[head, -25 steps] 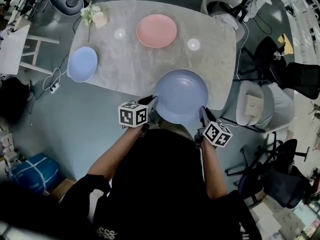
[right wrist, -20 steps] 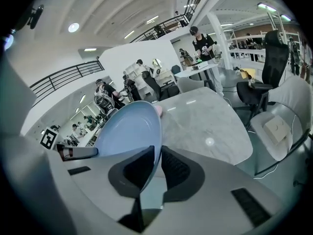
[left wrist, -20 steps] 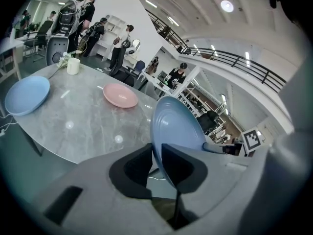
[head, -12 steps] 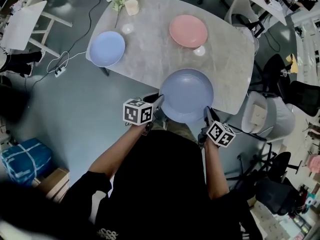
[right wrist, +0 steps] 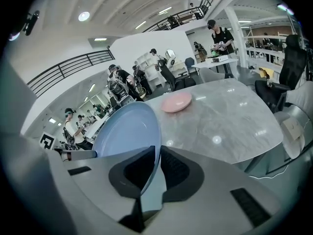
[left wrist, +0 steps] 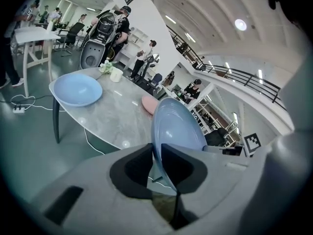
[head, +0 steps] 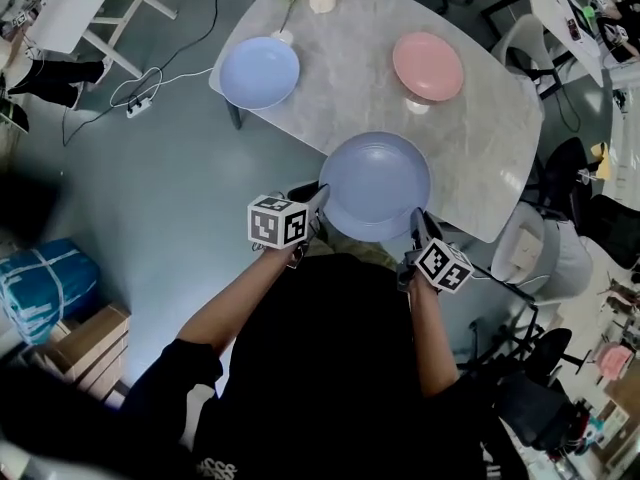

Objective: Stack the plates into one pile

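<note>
The large blue plate (head: 375, 183) hangs over the near edge of the table (head: 340, 108). The left gripper (head: 318, 196) clamps its left rim, and its right rim sits between the closing jaws of the right gripper (head: 416, 222). The smaller blue plate (head: 259, 71) lies ahead-left and the pink plate (head: 428, 65) ahead-right, both well apart from it.

Even overhead light, glare spots, fisheye warp, dark vignetted corners.

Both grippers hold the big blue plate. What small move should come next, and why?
Probably lower the big blue plate onto the table. The left gripper clamps its rim, the right gripper, jaws closing, too; it looks the largest, so the small blue plate and pink plate can stack on it.
</note>
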